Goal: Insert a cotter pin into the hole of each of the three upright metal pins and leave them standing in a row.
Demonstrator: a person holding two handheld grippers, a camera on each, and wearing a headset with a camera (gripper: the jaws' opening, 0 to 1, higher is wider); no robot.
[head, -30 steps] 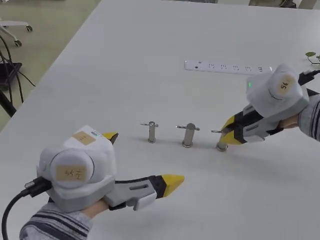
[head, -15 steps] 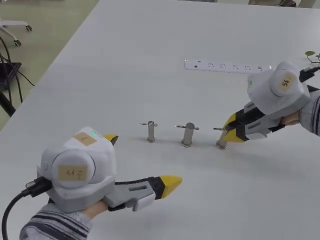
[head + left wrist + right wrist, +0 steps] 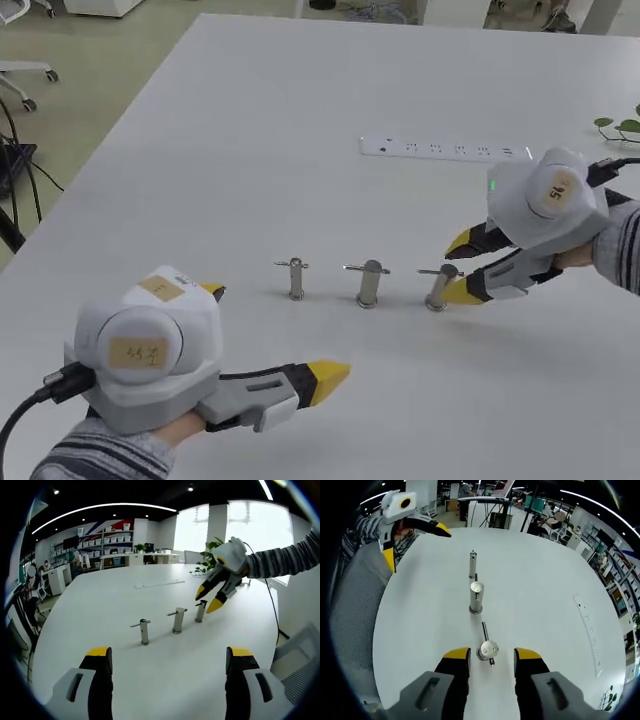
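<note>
Three metal pins stand in a row on the white table: left pin, middle pin, right pin. Each has a thin cotter pin through its top. My right gripper is open, its yellow fingertips just beside the right pin, one on each side. In the right gripper view that pin sits between the open jaws, with the middle pin and far pin lined up beyond. My left gripper is open near the front, apart from the pins and holding nothing.
A white power strip lies behind the row. Green plant leaves show at the right edge. The table's left edge drops to the floor, where a chair base stands.
My right gripper was shut on the cotter pin at the right pin; it has now opened and let go. The head camera shifted a little. The left gripper stayed in place.
</note>
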